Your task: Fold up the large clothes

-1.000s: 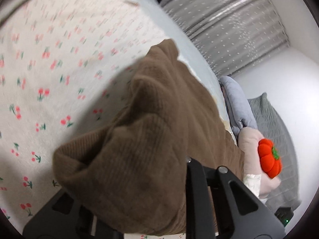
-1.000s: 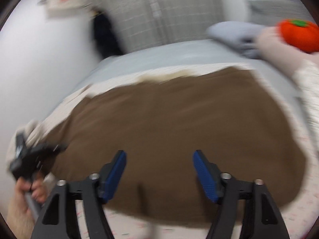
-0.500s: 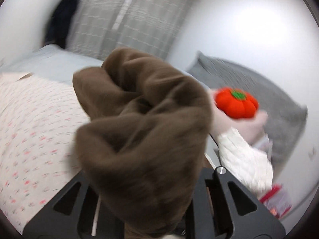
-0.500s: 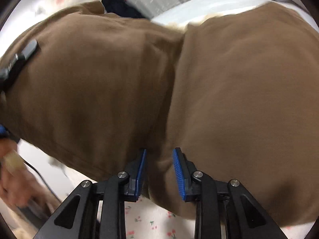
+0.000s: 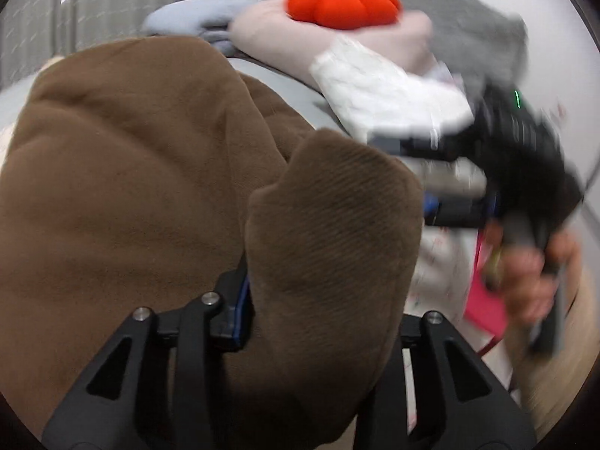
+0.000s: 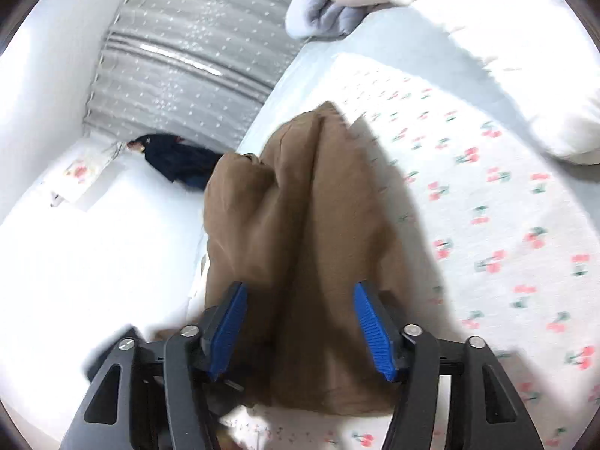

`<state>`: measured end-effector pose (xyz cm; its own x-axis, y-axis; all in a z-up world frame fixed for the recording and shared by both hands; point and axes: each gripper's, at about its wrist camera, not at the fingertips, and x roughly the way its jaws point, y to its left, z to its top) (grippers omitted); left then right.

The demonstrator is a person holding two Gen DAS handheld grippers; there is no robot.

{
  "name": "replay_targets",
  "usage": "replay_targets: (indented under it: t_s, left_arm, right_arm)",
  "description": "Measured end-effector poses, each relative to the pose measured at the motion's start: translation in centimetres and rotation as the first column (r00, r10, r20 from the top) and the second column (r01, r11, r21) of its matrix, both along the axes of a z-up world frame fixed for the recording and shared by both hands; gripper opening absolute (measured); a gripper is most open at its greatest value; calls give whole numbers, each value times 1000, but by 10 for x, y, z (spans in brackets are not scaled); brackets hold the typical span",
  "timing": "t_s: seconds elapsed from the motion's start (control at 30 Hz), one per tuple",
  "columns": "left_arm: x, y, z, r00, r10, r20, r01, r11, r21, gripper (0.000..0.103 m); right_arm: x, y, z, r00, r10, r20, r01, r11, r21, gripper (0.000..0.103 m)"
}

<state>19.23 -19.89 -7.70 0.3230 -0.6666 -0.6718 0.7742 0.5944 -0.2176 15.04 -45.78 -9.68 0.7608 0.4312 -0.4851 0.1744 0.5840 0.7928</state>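
Left gripper point(image 5: 318, 322) clamps a bunched fold of brown garment point(image 5: 123, 172); right gripper point(image 6: 300, 332) spread wide astride it, cherry-print sheet point(image 6: 498, 225) at three o'clock.

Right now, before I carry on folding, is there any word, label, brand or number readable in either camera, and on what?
None can be read.
Brown garment: no tag or print shows.
Bed sheet: cherry pattern only, no writing.
Paper on the wall: a pink flower picture; any text is too small and blurred.
Right gripper: a green light on its body, no legible marking.
Orange pumpkin toy: plain.
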Motion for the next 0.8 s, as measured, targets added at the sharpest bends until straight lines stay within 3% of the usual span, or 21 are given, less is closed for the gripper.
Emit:
replay_targets:
  t_s: [0.1, 0.3, 0.43, 0.53, 0.63, 0.73, 0.8]
  left_arm:
    - [-6, 9, 26, 999, -50, -17, 50, 998, -30, 57]
    - [-15, 42, 58, 995, -96, -31, 93, 992, -80, 65]
    - [-30, 72, 68, 997, -69, -18, 66, 988, -139, 76]
    - [-26, 108, 77, 1000, 15, 13, -13, 986, -165, 79]
    - [-4, 139, 74, 988, 155, 4, -153, 977, -149, 82]
    - [27, 170, 55, 957, 278, -85, -286, 951, -118, 82]
    - [44, 183, 42, 936, 317, -153, -336, 935, -115, 82]
  right_arm:
    - [4, -6, 4, 1000, 17, -8, -17, 1000, 1, 69]
    - [34, 11, 41, 993, 96, 63, -96, 995, -4, 84]
    - [65, 31, 45, 976, 219, 14, -218, 975, -33, 89]
    - [98, 40, 35, 962, 262, -82, -267, 961, -65, 89]
    - [104, 46, 20, 945, 300, -127, -302, 953, 8, 89]
    - [119, 58, 20, 936, 327, -129, -326, 945, 31, 90]
    - [126, 74, 25, 932, 330, -153, -339, 940, -38, 84]
